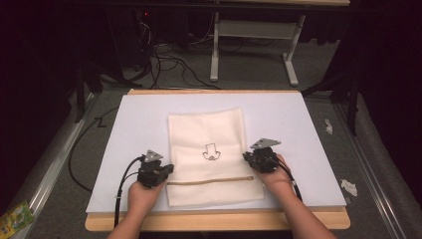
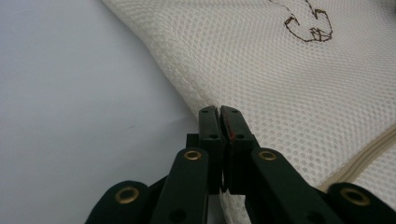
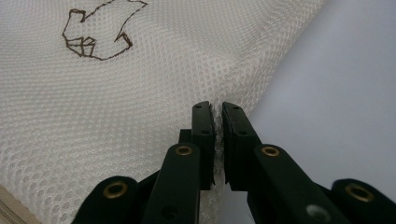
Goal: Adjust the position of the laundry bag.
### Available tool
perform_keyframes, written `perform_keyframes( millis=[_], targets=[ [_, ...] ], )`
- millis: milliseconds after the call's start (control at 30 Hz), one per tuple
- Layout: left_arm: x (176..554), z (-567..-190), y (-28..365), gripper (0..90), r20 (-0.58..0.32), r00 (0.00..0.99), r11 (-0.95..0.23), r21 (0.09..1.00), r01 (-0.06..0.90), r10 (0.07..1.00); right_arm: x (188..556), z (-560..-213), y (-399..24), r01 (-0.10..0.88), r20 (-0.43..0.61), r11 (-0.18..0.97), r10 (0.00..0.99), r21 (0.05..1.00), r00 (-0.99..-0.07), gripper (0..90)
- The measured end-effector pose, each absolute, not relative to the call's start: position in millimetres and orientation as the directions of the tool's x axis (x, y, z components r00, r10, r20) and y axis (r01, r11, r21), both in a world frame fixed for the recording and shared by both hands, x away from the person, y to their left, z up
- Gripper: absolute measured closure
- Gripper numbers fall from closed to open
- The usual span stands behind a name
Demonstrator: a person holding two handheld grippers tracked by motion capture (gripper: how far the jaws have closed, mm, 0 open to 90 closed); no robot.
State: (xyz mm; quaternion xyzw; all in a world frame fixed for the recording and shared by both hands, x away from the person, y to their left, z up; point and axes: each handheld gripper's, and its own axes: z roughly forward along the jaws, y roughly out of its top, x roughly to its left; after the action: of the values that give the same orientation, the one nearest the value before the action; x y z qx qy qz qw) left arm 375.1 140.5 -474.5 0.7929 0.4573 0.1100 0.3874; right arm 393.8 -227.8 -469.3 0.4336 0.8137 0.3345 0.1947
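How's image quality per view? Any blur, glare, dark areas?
High view: surroundings nearly black, white sheet bright but not blown out, overall soft. Left gripper view: mesh bag weave sharp around the left tongs, nearest knuckles blurred. Right gripper view: weave crisp mid-frame at the right tongs, softer toward the corners; no glare anywhere.

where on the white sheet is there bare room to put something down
Free patches on the white paper sheet: the strip left of the cream mesh laundry bag, the wider strip to its right, and the band beyond its far edge. Crowded: the bag's near side edges, where the left gripper and right gripper fingers each pinch an edge.
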Motion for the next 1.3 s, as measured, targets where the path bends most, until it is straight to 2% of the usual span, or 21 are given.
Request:
perform_keyframes(
  millis=[167,333,400,500,633,667,700,800,833,867,1000,1067,1300],
  targets=[
    [381.2,-476.1,105.6,88.3,-0.156,0.617,-0.336,0.723,0.603,0.771,366.5,-468.4,-272.1,0.595,-0.015,0.341,0.875,0.728,-0.483,83.0],
    [383.7,-478.1,94.7,87.9,-0.121,0.621,-0.355,0.73,0.584,0.774,365.3,-471.3,-282.4,0.596,0.002,0.308,0.888,0.741,-0.46,82.3],
    [384.7,-479.2,95.6,86.3,-0.137,0.615,-0.339,0.732,0.591,0.777,366.2,-472.3,-282.7,0.597,0.006,0.301,0.89,0.743,-0.456,77.7],
    [383.4,-477.1,104.4,73.6,-0.19,0.601,-0.279,0.752,0.597,0.776,365.1,-469.6,-285.2,0.586,0.036,0.275,0.886,0.763,-0.463,64.8],
    [376.8,-472.0,114.1,58.4,-0.201,0.599,-0.231,0.793,0.564,0.775,361.9,-461.5,-289.1,0.559,0.045,0.241,0.893,0.793,-0.448,53.4],
    [376.8,-472.0,114.1,56.8,-0.201,0.599,-0.231,0.793,0.564,0.775,361.9,-461.5,-289.1,0.559,0.045,0.241,0.893,0.793,-0.448,53.4],
    [374.0,-470.5,117.5,52.9,-0.199,0.6,-0.223,0.802,0.554,0.775,359.1,-456.5,-292.0,0.548,0.057,0.213,0.9,0.809,-0.433,47.9],
    [371.1,-469.6,118.9,43.5,-0.172,0.603,-0.237,0.809,0.537,0.779,357.3,-453.6,-294.7,0.546,0.072,0.192,0.903,0.816,-0.424,43.2],
    [369.5,-468.5,120.6,43.5,-0.148,0.608,-0.255,0.812,0.525,0.78,356.8,-452.7,-295.8,0.545,0.079,0.184,0.902,0.818,-0.424,40.9],
    [368.2,-466.5,124.5,38.2,-0.139,0.61,-0.259,0.816,0.517,0.78,355.4,-451.0,-298.5,0.542,0.091,0.173,0.901,0.823,-0.425,37.5],
    [366.1,-460.2,137.2,38.7,-0.154,0.599,-0.225,0.831,0.508,0.786,348.1,-448.2,-304.1,0.553,0.097,0.166,0.905,0.816,-0.414,36.0],
    [364.8,-458.8,142.4,42.1,-0.148,0.612,-0.233,0.835,0.499,0.777,341.0,-445.6,-306.8,0.552,0.101,0.159,0.906,0.818,-0.412,36.2],
    [367.9,-457.2,148.2,44.3,-0.152,0.591,-0.208,0.844,0.495,0.792,309.7,-449.5,-321.1,0.573,0.104,0.156,0.913,0.805,-0.394,43.8]
  ],
)
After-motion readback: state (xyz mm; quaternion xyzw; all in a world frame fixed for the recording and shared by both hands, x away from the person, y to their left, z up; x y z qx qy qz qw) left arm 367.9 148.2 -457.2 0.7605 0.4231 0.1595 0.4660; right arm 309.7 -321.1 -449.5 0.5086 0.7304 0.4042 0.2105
